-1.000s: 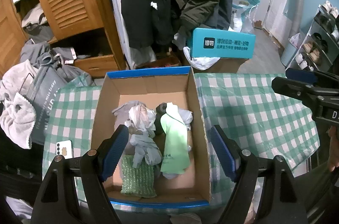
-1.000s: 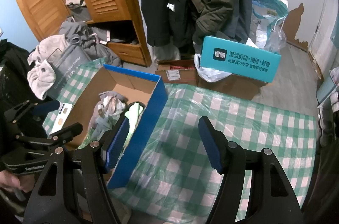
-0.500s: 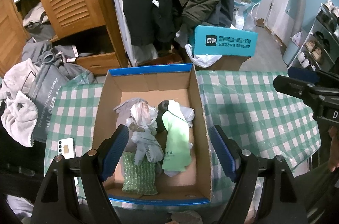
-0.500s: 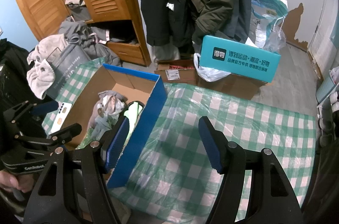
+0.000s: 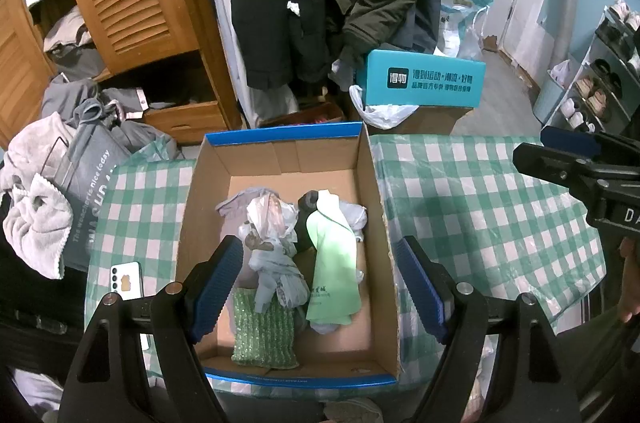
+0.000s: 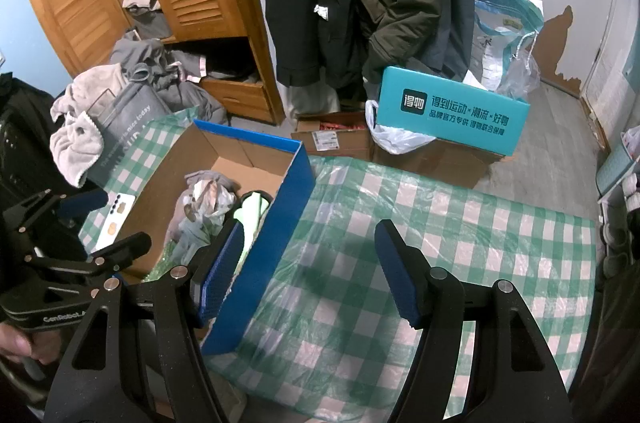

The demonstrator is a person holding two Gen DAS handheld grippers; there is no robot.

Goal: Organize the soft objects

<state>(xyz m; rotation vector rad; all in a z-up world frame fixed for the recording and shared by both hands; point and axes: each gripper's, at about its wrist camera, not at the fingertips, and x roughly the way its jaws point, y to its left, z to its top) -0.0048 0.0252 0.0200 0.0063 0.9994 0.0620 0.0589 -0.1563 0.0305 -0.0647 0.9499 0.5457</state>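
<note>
Cardboard box [image 5: 372, 191] holds crumpled bags [image 5: 272, 243], green bag [image 5: 334, 271], green cloth [image 5: 262, 331].

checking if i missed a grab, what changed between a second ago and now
Nothing was grabbed or let go. The left gripper drifted slightly, so the cardboard box sits a little lower in its view; the right gripper barely moved. Both remain open and empty. The light green bag, the crumpled plastic bags, the green mesh piece and the phone lie where they were.

Dim, even indoor light (fisheye-warped, vignetted edges)
</note>
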